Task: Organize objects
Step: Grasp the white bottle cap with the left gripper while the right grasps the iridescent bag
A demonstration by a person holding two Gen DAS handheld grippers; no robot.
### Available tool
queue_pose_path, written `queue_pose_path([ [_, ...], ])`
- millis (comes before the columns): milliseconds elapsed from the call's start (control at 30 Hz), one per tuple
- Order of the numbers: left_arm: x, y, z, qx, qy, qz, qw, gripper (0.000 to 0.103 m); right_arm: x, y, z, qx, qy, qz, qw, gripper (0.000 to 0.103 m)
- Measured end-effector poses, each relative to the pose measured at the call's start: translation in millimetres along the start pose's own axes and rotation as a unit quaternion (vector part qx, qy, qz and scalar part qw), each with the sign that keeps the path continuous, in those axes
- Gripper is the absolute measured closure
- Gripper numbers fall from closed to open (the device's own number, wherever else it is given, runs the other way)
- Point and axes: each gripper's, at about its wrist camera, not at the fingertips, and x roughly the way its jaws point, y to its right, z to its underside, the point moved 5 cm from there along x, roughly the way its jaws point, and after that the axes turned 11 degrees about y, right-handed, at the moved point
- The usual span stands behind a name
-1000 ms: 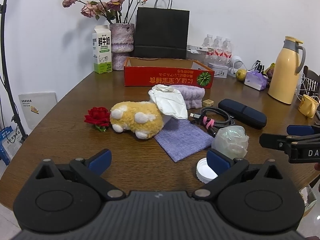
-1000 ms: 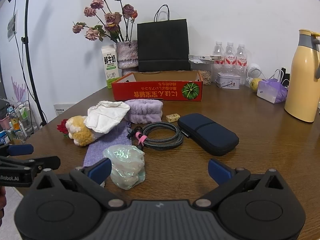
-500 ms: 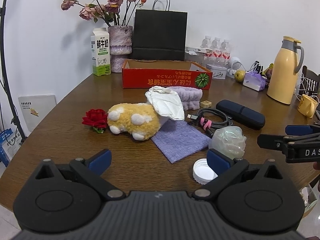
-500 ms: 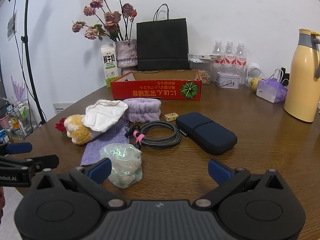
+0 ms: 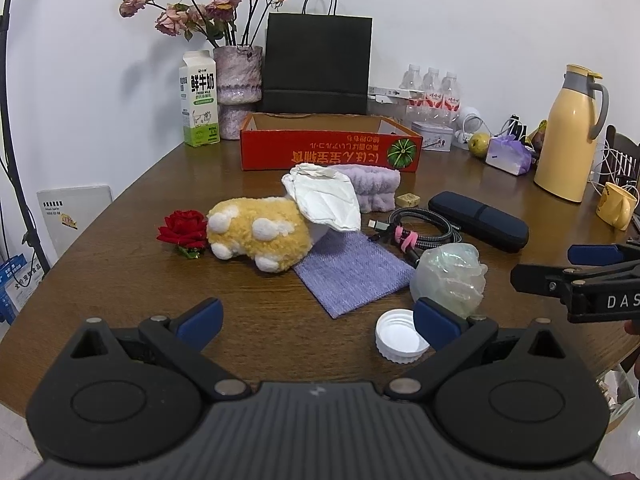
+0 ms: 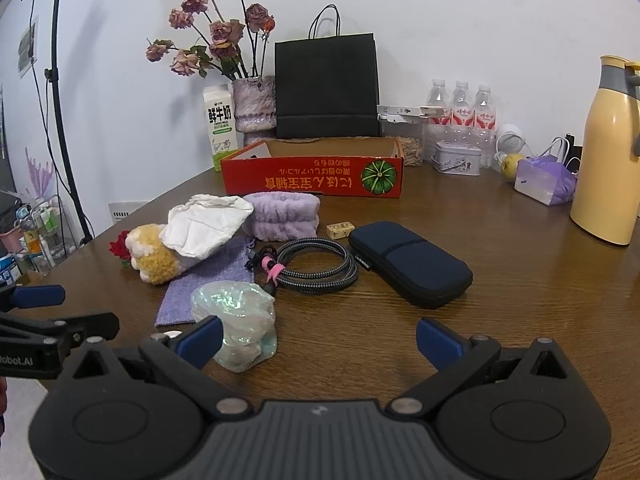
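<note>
Loose objects lie on the brown table: a red rose (image 5: 182,229), a yellow plush toy (image 5: 258,233), a white tissue pack (image 5: 326,196), a purple cloth (image 5: 352,272), a purple headband (image 5: 376,186), a coiled cable (image 5: 420,232), a dark case (image 5: 478,220), an iridescent crumpled bag (image 5: 450,276) and a white cap (image 5: 400,340). A red cardboard box (image 5: 330,148) stands open behind them. My left gripper (image 5: 318,320) is open and empty near the table's front edge. My right gripper (image 6: 318,340) is open and empty, its left finger beside the crumpled bag (image 6: 236,320).
At the back stand a milk carton (image 5: 200,98), a vase of dried roses (image 5: 238,84), a black paper bag (image 5: 318,64), water bottles (image 5: 432,90) and a tin (image 5: 432,136). A yellow thermos (image 5: 568,136), a yellow mug (image 5: 616,204) and a purple packet (image 5: 508,156) sit at the right.
Both grippers have drawn back and risen slightly; the objects look a little farther away. Nothing was taken hold of and the jaws stay open.
</note>
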Motion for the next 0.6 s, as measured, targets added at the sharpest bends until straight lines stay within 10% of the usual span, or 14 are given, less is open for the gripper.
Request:
queue_pose_path([
  [600, 28, 32, 20, 0.004, -0.035, 0.028, 0.999, 0.01, 8, 13, 4, -0.011, -0.003, -0.016, 1.0, 0.0],
])
